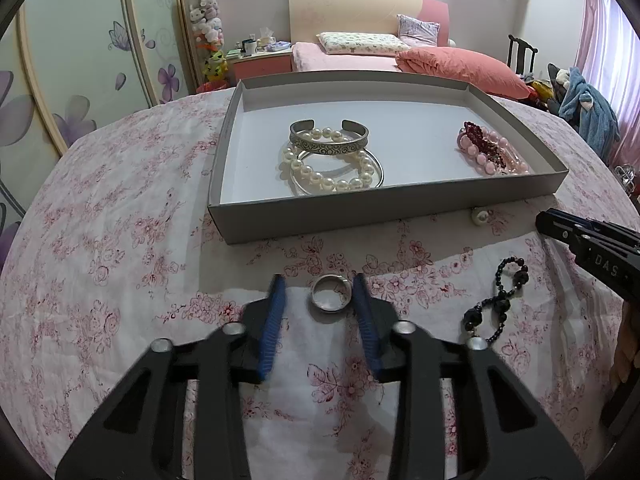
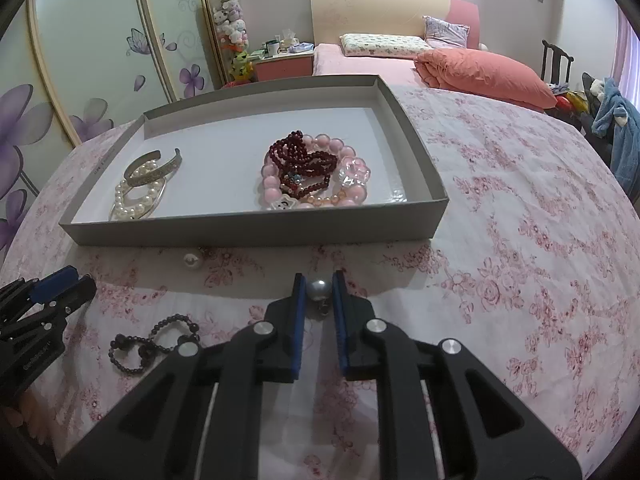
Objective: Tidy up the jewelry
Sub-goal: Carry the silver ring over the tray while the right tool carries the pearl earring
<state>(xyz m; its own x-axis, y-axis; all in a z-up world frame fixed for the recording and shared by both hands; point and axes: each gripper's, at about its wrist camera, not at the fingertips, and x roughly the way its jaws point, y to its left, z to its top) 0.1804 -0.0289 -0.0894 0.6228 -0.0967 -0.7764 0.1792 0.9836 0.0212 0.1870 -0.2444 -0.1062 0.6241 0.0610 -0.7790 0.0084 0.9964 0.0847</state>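
1. Landmark: an open grey tray (image 1: 304, 216) is set on a floral cloth (image 1: 100, 280). Inside it, a cuff (image 1: 328, 142) and pearl bracelet (image 1: 320, 178) are piled at its left half; pink and dark red beads (image 2: 312, 172) are piled at its right half.

2. Left gripper (image 1: 318, 292): the jaws are set narrow around a silver ring (image 1: 331, 297), which lies on the cloth in front of the tray's near wall. One pad is seen touching the ring; the other stands just beside it. A firm hold is not confirmed.

3. Right gripper (image 2: 318, 290): the jaws are closed on a grey pearl (image 2: 319, 289), held in front of the tray's near wall, right of centre.

4. Loose items: a black bead string (image 1: 496, 304) is left on the cloth in front of the tray, between the grippers. A white pearl (image 2: 191, 260) lies just beside the near wall.

5. Step judged in hand: pick-up of small pieces for transfer into the tray.

6. Next move judged: the ring is to be fully clamped, then both pieces lifted clear over the near wall and set down in bare tray floor. The pearl may roll on release.
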